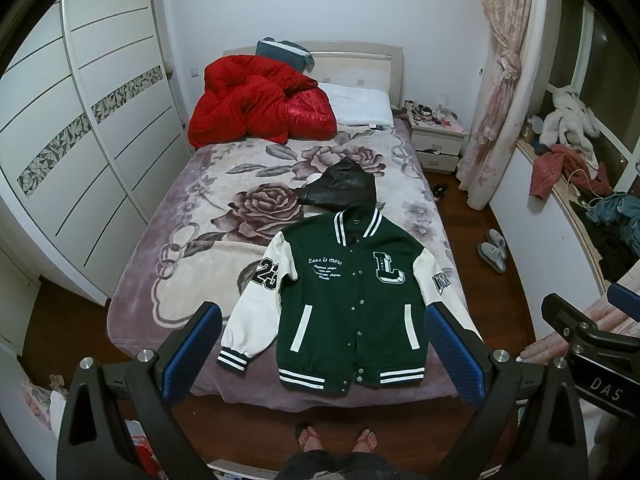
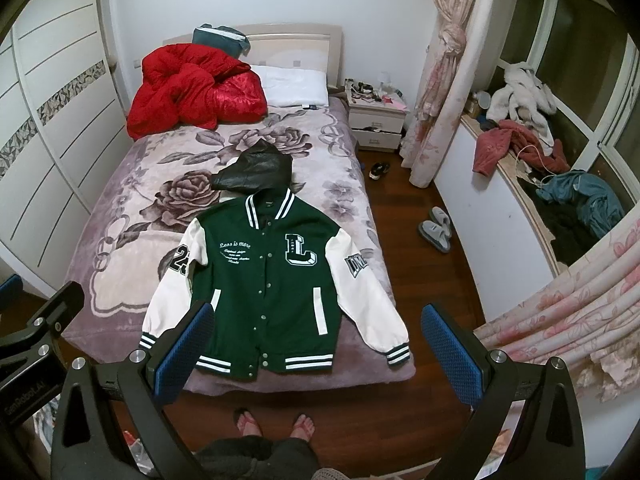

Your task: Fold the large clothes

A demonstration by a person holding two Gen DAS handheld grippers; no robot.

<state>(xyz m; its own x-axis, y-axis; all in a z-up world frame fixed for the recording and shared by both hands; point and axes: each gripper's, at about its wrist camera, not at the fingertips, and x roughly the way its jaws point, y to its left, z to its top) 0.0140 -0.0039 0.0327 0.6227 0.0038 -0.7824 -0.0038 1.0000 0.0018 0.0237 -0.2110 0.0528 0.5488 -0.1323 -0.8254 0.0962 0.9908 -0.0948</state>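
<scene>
Both the left gripper point(image 1: 324, 354) and right gripper point(image 2: 318, 354) gape above the "Less is more" jacket point(image 1: 352, 308).

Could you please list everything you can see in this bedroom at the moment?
varsity jacket: one, green with white sleeves, flat at bed foot
black hood: one, above jacket collar
bed: one, floral blanket
red quilt: one, bunched at headboard
white pillow: one, beside quilt
nightstand: one, white, cluttered
grey slippers: pair, on floor
wardrobe: white, left wall
window-ledge clothes: several, mixed
left hand-held gripper: open
right hand-held gripper: open
feet: two, in flip-flops
</scene>
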